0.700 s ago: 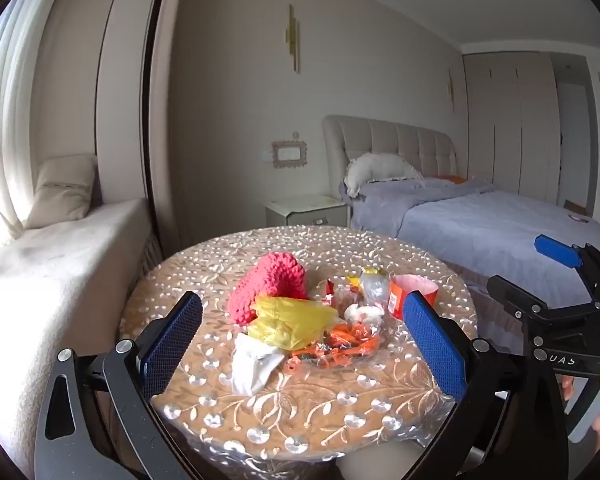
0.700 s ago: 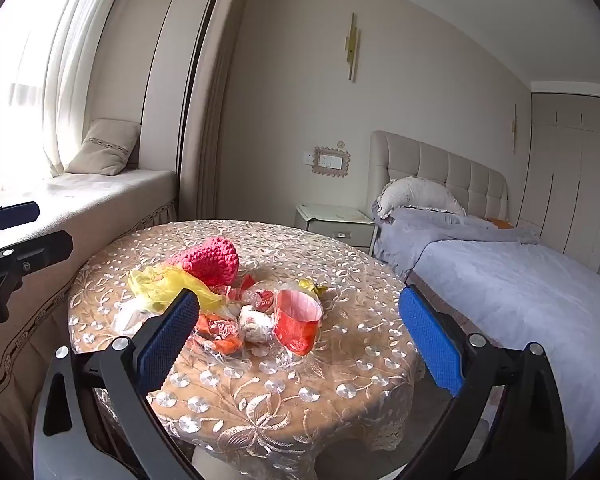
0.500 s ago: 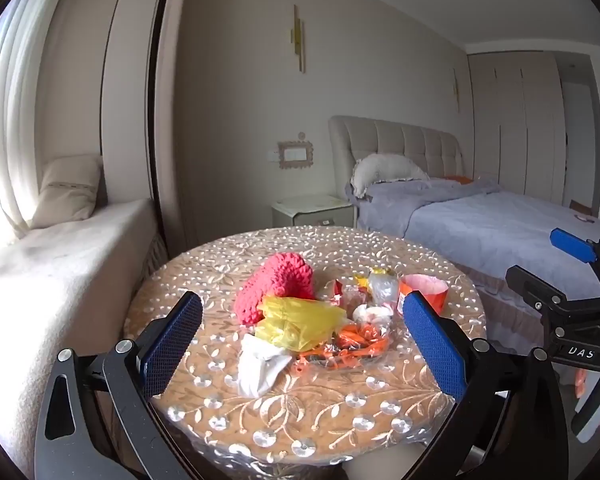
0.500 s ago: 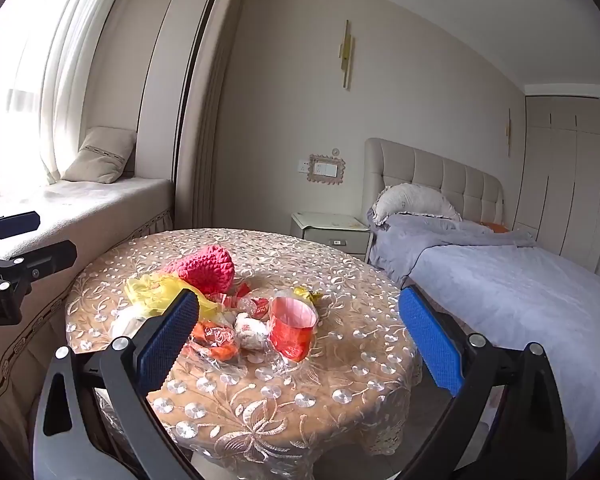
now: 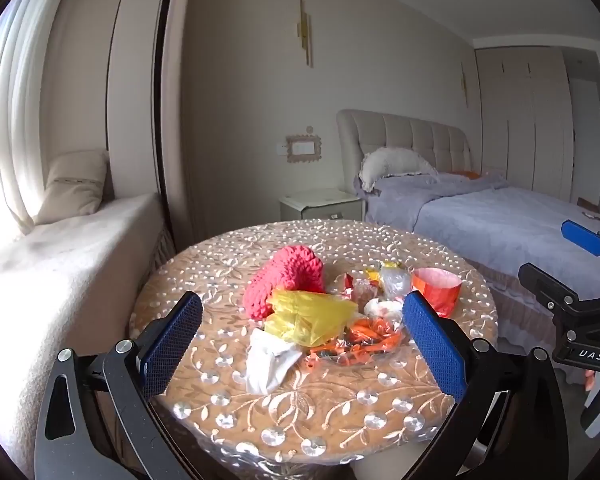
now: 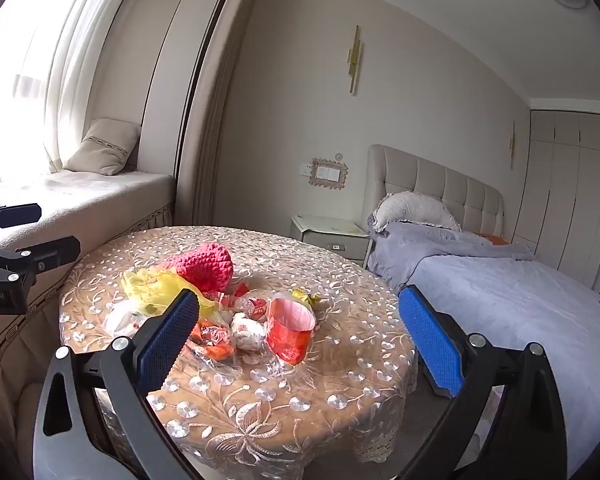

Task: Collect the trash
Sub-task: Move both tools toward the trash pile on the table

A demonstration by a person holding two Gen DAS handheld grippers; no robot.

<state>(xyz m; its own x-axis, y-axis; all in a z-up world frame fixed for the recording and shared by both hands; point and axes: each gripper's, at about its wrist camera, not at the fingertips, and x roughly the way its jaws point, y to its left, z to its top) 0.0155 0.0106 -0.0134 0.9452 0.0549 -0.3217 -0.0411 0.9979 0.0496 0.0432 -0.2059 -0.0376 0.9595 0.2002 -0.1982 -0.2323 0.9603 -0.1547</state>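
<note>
Trash pile [image 5: 332, 312] lies at tabletop [image 5: 300, 408] centre, frame middle, straight ahead between both spread, empty grippers, left gripper [image 5: 300, 344] and right gripper [image 6: 296, 340], with the right apparently nearer the red cup [image 6: 290, 330].

The right tongs [image 5: 580, 276] read "UAS"; the left tongs [image 6: 16, 236], "RobotAI".

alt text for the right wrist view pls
The open right gripper hovers, empty, before a round table with trash heaped mid-top: a red paper cup, yellow plastic bag, wrappers and a red knitted item. A bed stands at right.
</note>
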